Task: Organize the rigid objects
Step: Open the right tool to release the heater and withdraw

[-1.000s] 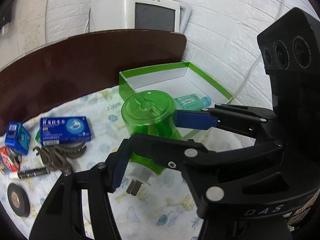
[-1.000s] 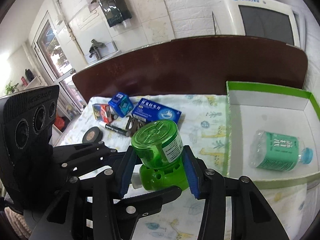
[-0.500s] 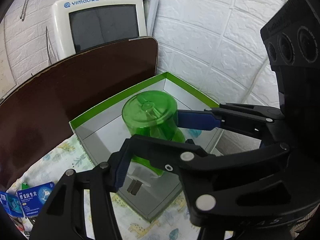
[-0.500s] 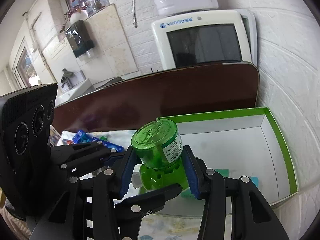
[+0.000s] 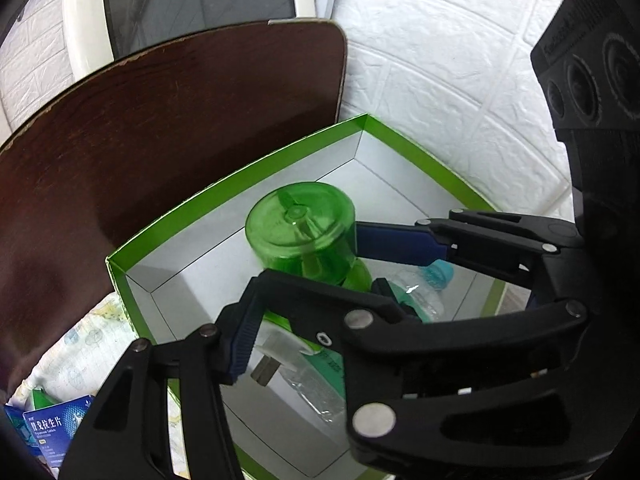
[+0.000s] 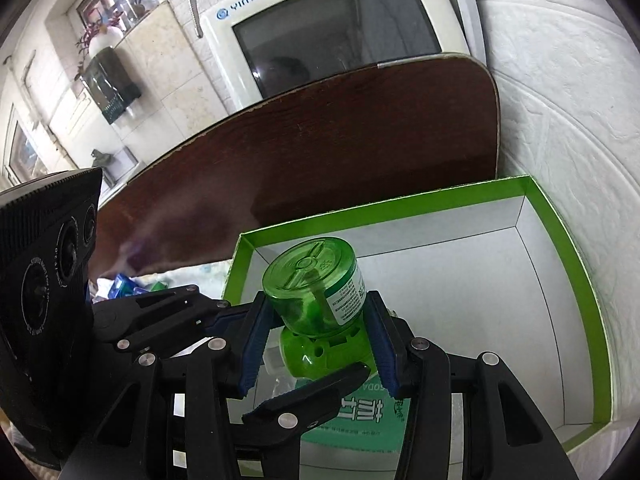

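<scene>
Grippers of yours meet over the green-rimmed box (image 6: 568, 264). Your right gripper (image 6: 316, 344) has its blue pads (image 6: 254, 344) clenched on the green bottle (image 6: 316, 280), a clear green plug-in bottle with a white label, held with its flat end pointing away from you and above the box's white floor. Your left gripper (image 5: 296, 300) frames the same green bottle (image 5: 304, 228) from the other side: one blue pad (image 5: 396, 242) lies against the bottle's side, while the other pad (image 5: 240, 344) sits lower down near the white plug part, so you cannot tell whether those jaws are gripping it or only surrounding it.

Directly under the green bottle, inside the box, lies a clear plastic water bottle (image 5: 416, 300) on its side, with a teal label and a blue cap (image 5: 438, 274) pointing toward the white wall. It takes up the near part of the floor; the far corner of the box shows bare white card.

Behind the box stands a dark brown board (image 6: 320, 152), close against its back rim, and a white monitor (image 6: 336, 28) rises behind that. To your left, outside the box, a blue medicine pack (image 5: 52, 428) rests on the patterned cloth (image 5: 76, 356). White brick-pattern wall (image 5: 440, 80) runs close along the box's right side.
</scene>
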The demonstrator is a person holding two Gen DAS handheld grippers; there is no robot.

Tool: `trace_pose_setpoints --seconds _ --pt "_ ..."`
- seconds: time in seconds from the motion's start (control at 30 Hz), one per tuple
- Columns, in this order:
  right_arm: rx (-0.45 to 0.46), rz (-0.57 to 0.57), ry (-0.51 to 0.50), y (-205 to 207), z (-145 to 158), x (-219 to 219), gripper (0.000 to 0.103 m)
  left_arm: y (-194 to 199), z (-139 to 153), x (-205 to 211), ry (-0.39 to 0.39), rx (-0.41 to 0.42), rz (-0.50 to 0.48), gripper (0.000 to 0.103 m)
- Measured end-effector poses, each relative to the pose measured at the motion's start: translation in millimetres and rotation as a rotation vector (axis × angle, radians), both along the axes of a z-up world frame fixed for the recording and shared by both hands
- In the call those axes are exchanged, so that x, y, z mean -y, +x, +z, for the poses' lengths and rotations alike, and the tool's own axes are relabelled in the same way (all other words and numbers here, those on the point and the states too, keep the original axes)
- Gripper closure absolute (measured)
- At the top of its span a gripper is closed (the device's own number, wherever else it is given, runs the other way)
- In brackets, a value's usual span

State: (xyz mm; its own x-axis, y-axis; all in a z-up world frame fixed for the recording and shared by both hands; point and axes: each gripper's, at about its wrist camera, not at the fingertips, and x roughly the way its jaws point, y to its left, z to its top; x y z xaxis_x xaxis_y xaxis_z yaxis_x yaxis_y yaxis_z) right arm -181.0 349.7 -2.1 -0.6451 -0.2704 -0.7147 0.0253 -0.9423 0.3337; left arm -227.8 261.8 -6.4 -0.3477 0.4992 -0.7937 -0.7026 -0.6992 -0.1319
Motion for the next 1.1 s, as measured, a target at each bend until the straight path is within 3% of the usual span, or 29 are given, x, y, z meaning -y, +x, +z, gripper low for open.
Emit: trace_pose_setpoints --seconds 0.17,0.27,0.37,0.6,0.9,1.1 --pt "0.041 0.003 -0.009 -9 -12 5 0.054 -3 -10 7 -0.025 0.036 0.027 0.049" --pt "0.059 -0.023 0.048 -8 -15 9 0.054 -2 -14 12 -0.044 0.059 0.043 0.047" --pt "0.049 -0.039 0.078 -1 -11 9 0.054 0 -14 23 -0.028 0.078 0.066 0.037" --pt "0.011 -0.084 0.080 21 8 6 0.054 20 -5 55 0.011 0.082 0.117 0.036" --pt "-0.059 -0.073 0.071 53 33 36 0.054 70 29 134 0.110 0.015 0.171 0.029" --pt "-0.091 0.039 0.074 72 47 87 0.053 86 27 211 0.093 -0.017 0.330 0.029"
